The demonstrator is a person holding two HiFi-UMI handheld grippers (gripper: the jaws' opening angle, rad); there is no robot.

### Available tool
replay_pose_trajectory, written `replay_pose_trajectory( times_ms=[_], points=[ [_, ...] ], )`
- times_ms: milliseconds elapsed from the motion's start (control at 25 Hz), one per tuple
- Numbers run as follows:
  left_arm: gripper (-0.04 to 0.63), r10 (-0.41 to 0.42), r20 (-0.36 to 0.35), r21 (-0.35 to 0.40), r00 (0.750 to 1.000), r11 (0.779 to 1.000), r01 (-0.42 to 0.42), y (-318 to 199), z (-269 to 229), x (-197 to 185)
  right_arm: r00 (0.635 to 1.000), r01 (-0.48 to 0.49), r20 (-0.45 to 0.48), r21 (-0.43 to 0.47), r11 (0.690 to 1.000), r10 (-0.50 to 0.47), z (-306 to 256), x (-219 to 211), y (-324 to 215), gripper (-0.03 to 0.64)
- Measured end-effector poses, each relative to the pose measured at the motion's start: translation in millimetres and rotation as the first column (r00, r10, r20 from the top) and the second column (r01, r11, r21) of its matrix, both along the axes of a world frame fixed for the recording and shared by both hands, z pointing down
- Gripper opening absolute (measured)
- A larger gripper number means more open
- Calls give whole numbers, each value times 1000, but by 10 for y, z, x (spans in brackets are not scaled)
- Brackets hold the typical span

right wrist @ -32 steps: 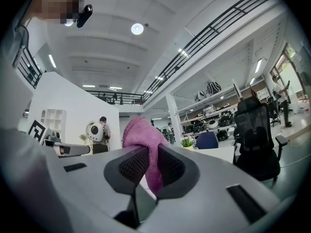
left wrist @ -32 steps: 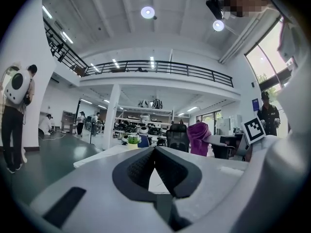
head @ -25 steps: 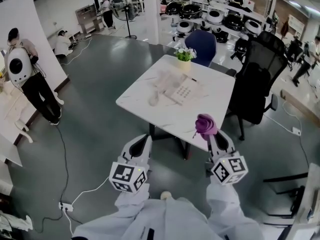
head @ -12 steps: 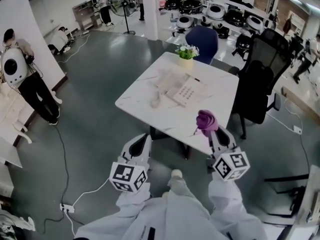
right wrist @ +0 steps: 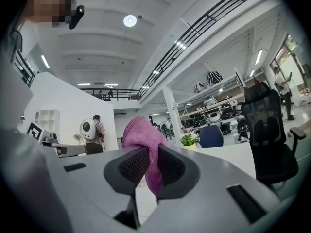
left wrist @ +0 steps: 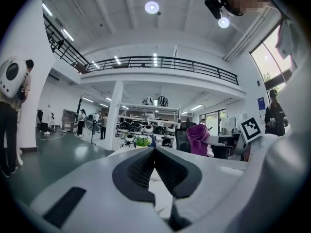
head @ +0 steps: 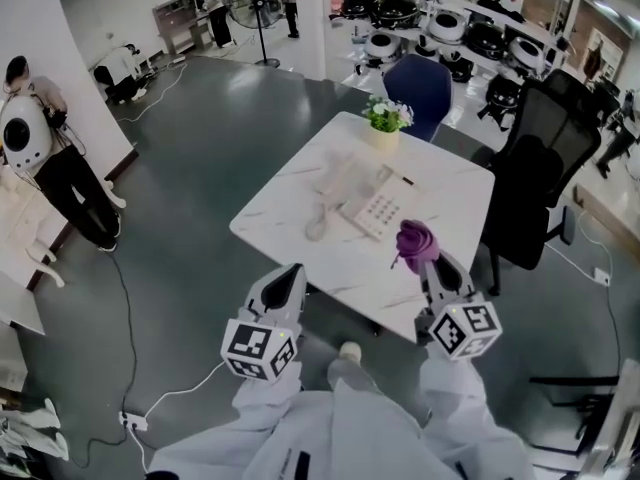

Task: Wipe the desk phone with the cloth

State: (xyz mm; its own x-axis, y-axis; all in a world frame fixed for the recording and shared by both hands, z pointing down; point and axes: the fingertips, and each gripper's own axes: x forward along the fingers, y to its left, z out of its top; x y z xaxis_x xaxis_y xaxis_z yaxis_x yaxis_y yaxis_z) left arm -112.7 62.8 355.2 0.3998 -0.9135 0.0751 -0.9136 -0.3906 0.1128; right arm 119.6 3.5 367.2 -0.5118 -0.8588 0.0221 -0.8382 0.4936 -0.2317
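The white desk phone (head: 362, 200) lies near the middle of the white marble table (head: 455, 230), its handset (head: 322, 208) off to the left on a coiled cord. My right gripper (head: 428, 261) is shut on a purple cloth (head: 414, 242) (right wrist: 142, 139) (left wrist: 198, 139), held over the table's near right edge, short of the phone. My left gripper (head: 290, 280) (left wrist: 154, 152) hangs off the table's near left edge, jaws shut with nothing in them.
A small potted plant (head: 385, 121) stands at the table's far edge. A blue chair (head: 422, 86) sits behind the table and a black office chair (head: 535, 183) at its right. People stand at the far left. Cables and a power strip (head: 131, 420) lie on the floor.
The table and phone have come closer in the head view. Both grippers keep their pose, the right still holding the cloth.
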Motion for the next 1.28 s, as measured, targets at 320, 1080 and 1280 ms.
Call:
replay_pose_trajectory(
  times_ms=[320, 1080, 1280],
  points=[
    [-2, 24, -3, -24, 1000, 999, -24, -720, 93, 81, 1000, -14, -2, -25, 1000, 14, 96, 64, -689, 35],
    [-2, 85, -25, -72, 996, 994, -86, -1842, 342, 282, 996, -76, -53, -83, 994, 72, 316, 238, -1756, 37],
    [-2, 112, -30, -95, 993, 989, -114, -2041, 387, 311, 993, -108, -61, -100, 989, 103, 351, 270, -1924, 37]
  ],
)
